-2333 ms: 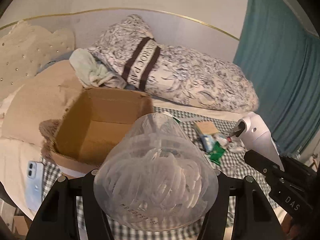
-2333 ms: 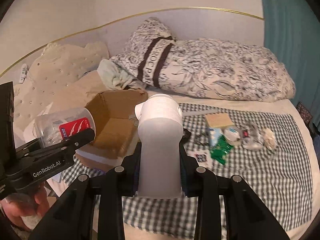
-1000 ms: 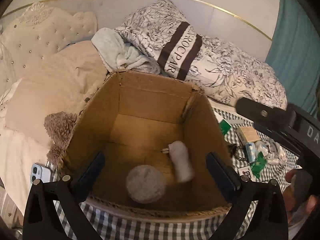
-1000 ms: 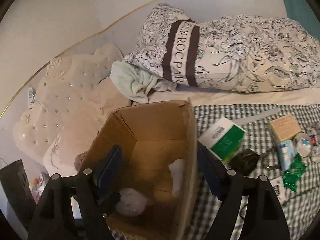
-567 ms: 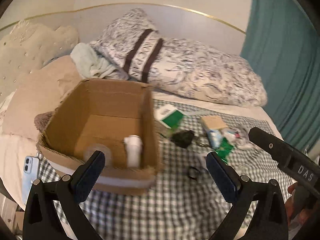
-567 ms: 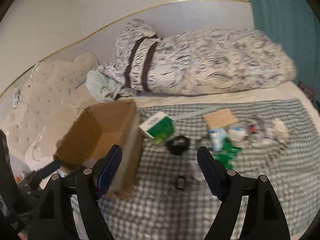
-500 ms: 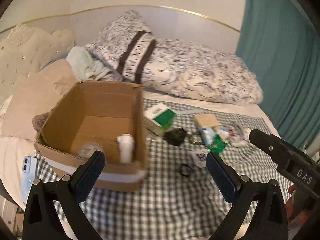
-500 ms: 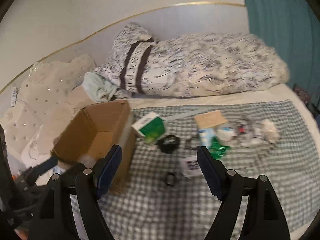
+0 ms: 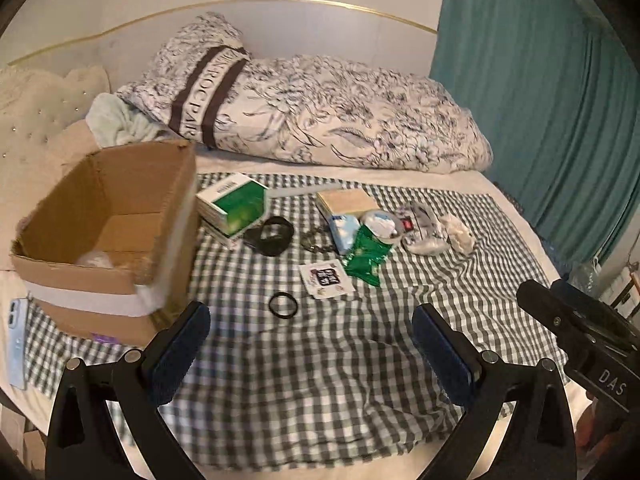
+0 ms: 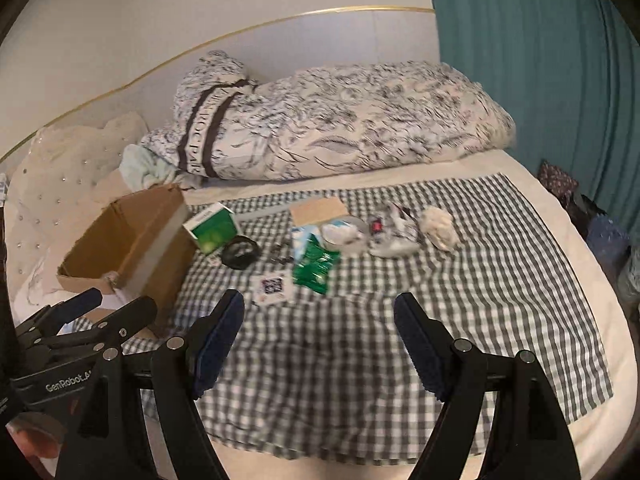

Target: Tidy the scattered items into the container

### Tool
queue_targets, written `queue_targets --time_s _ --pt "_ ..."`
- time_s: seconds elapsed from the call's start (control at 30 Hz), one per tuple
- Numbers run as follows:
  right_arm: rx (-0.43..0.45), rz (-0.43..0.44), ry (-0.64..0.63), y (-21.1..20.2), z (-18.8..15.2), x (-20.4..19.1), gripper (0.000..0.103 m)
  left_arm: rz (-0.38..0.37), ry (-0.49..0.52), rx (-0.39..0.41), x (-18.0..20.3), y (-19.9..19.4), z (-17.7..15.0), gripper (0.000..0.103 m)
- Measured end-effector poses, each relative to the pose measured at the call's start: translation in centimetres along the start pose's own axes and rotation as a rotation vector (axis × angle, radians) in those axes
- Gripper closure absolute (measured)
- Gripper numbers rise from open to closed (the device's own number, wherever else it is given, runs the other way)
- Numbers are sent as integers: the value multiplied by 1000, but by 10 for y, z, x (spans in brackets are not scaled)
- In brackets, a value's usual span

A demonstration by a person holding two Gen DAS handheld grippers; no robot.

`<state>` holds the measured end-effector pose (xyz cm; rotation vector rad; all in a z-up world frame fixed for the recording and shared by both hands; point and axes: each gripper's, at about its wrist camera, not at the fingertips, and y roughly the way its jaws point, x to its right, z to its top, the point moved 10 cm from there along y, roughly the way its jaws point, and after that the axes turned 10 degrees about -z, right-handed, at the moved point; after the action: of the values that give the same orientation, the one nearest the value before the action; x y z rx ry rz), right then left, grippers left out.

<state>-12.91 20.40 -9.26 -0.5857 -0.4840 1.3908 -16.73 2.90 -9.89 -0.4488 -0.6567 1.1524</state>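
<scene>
An open cardboard box [image 9: 108, 216] stands at the left of a checked cloth [image 9: 320, 352] on the bed, with a clear jar barely showing inside. It also shows in the right wrist view [image 10: 132, 240]. Scattered right of it lie a green-white box [image 9: 234, 208], a black strap [image 9: 270, 236], a black ring [image 9: 283, 305], a QR card [image 9: 326, 278], a green packet [image 9: 368, 258], a tan pad [image 9: 348, 202] and a crumpled tissue [image 9: 458, 234]. My left gripper [image 9: 312, 344] is open and empty above the cloth's near part. My right gripper [image 10: 318, 334] is open and empty too.
A patterned duvet [image 9: 320, 112] and a pale green cloth [image 9: 116, 124] lie behind the items. A teal curtain [image 9: 552, 112] hangs at the right. A blue phone [image 9: 18, 342] lies at the bed's left edge. The other gripper's body [image 9: 580, 336] shows at the right.
Both grippers dropped the clear jar and the white bottle into the box, opened, then pulled back and swung right. The scattered items are now in front of them.
</scene>
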Motion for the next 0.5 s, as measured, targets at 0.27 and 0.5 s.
queue_targets --time_s 0.27,0.5 --pt "-50 14 48 47 -22 22 26 21 21 -67 -3 56 -26 0" --pt "-79 44 44 87 -31 17 26 23 -10 -118 -22 100 -42 0"
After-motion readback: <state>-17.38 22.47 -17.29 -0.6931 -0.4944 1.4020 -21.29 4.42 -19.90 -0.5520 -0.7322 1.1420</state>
